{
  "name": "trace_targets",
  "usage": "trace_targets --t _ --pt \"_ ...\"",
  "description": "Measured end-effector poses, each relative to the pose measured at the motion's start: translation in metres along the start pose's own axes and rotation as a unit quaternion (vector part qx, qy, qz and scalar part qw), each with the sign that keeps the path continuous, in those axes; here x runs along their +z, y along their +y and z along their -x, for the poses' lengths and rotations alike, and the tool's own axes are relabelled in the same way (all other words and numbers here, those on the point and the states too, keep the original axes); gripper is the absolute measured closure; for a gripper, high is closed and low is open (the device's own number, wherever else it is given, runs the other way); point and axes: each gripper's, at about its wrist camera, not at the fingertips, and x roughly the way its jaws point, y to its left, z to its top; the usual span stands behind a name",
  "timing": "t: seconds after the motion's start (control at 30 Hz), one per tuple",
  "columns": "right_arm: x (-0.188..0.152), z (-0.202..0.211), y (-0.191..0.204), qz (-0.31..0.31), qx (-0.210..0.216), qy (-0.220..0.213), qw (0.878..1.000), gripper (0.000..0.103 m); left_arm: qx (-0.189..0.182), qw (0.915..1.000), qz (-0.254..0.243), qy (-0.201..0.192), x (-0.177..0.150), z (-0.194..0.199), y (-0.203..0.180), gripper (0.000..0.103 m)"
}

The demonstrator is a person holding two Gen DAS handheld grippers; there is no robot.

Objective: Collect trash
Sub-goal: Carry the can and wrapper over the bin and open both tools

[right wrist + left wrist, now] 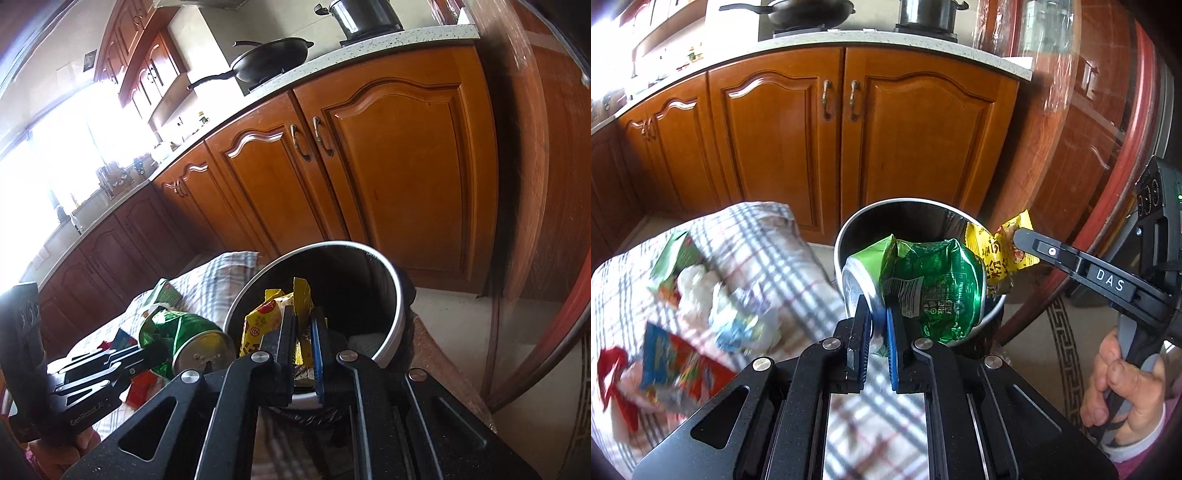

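The left hand-held gripper is clamped on a crushed green can, held just over the near rim of a round metal bin. The right hand-held gripper is closed tight on a crinkled yellow wrapper, above the bin's dark mouth. Only the left wrist view shows a hand on the right handle and, to the left of its gripper, blurred wrappers on a checked cloth. Beyond both stand wooden cabinets.
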Motion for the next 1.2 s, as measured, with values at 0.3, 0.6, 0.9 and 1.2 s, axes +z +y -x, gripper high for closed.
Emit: trace_targets --t 0.3,0.6,0.9,1.2 --pt "0.010 -0.021 -0.015 0.003 -0.016 0.011 1.000 0.095 -0.002 0.9997 -0.006 0.023 0.018 -0.032 -0.007 0.096" --pt "0.011 -0.043 -0.022 0.012 -0.027 0.034 0.999 0.095 0.003 0.9991 -0.015 0.041 0.025 -0.057 -0.012 0.096" --pt "0.013 -0.057 -0.031 0.001 -0.023 0.048 0.999 0.068 0.007 0.9991 -0.001 0.043 0.031 -0.061 -0.009 0.065" --pt "0.006 -0.036 -0.021 -0.005 -0.004 0.023 1.000 0.010 0.008 0.9991 0.041 0.003 0.001 -0.019 0.006 0.039"
